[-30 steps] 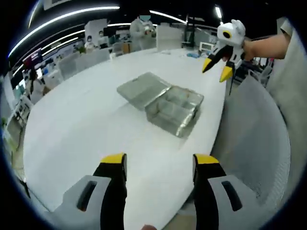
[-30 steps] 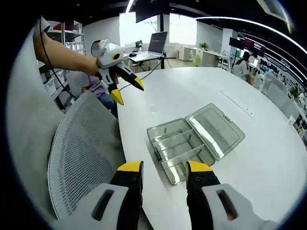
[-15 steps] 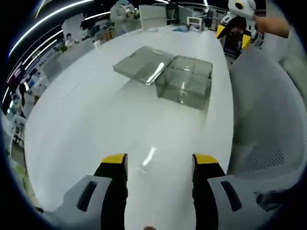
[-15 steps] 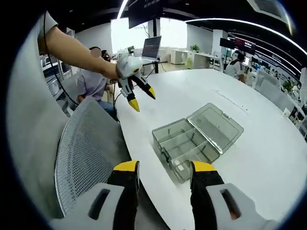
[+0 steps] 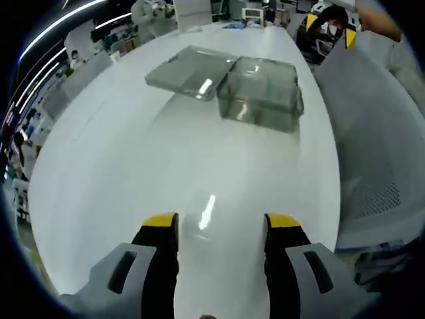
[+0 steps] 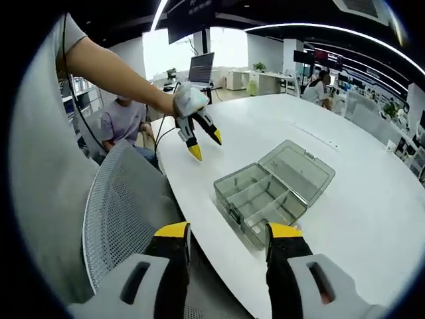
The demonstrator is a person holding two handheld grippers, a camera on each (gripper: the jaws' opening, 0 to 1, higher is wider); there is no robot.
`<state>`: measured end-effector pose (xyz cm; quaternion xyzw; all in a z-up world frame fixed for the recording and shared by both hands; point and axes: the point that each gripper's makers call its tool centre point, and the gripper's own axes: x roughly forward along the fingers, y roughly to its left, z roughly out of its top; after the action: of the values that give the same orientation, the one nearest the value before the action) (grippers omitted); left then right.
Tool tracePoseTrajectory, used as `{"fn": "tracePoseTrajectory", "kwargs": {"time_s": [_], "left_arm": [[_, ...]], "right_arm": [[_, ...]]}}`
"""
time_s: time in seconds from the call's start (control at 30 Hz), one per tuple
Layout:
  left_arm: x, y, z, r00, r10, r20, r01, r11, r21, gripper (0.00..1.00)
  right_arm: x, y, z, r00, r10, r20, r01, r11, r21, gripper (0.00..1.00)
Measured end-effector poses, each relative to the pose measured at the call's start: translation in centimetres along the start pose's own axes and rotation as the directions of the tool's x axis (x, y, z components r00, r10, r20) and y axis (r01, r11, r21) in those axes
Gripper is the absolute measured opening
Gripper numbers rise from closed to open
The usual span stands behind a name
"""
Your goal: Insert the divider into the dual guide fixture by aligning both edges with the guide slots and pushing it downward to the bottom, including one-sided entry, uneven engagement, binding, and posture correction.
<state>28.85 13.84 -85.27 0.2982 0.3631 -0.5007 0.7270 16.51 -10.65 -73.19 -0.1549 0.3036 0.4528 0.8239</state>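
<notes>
On the white tabletop (image 6: 372,219) sits a clear plastic box (image 6: 265,199) with its lid (image 6: 297,170) thrown fully open and lying flat beside the tray, joined along the hinge edge. In the right gripper view the tray's inside is cut into compartments by thin clear partitions; whether one of them is the divider cannot be told, and no loose divider can be made out. The box lies near the tabletop's edge, next to a grey mesh chair back (image 6: 119,212).

In the left gripper view the same box (image 5: 260,98) stands well ahead of the left gripper (image 5: 217,226), whose yellow-tipped jaws are spread wide over bare tabletop (image 5: 133,166), holding nothing. The right gripper (image 5: 329,26) appears at the top of that view, beyond the box, above the chair back (image 5: 378,133).

In the right gripper view the right gripper (image 6: 228,234) has its jaws wide apart and empty, low over the tabletop's edge just short of the box. The left gripper (image 6: 202,141) hangs in the air beyond the box, held at the end of a bare arm (image 6: 113,73), its jaws parted and empty, pointing down toward the tabletop. Desks and seated people fill the office behind.
</notes>
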Motion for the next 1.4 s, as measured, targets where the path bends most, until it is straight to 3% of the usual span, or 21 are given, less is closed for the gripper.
{"fn": "tracePoseTrajectory", "kwargs": {"time_s": [0.47,0.63,0.87,1.03,1.4], "left_arm": [[1.5,0.4,0.0,0.995,-0.086,-0.057,0.091,0.993,0.082,0.46],[1.6,0.1,-0.1,0.991,-0.12,-0.061,0.123,0.991,0.06,0.43],[1.5,0.1,-0.2,0.99,-0.123,-0.068,0.128,0.989,0.074,0.4],[1.4,-0.2,-0.2,0.99,-0.123,-0.073,0.129,0.989,0.072,0.31],[1.5,-0.4,-0.2,0.991,-0.097,-0.087,0.1,0.994,0.038,0.29]], "right_arm": [[-0.3,0.0,0.1,1.0,-0.019,0.001,0.019,1.0,0.024,0.42],[-0.2,-0.3,0.1,1.0,-0.015,-0.002,0.015,1.0,0.026,0.42],[-0.1,-0.3,0.3,1.0,-0.003,0.003,0.002,1.0,0.02,0.45],[0.1,-0.4,0.0,1.0,0.006,-0.009,-0.006,1.0,0.019,0.47],[0.4,-0.5,-0.1,1.0,0.01,-0.005,-0.01,1.0,0.016,0.49]]}}
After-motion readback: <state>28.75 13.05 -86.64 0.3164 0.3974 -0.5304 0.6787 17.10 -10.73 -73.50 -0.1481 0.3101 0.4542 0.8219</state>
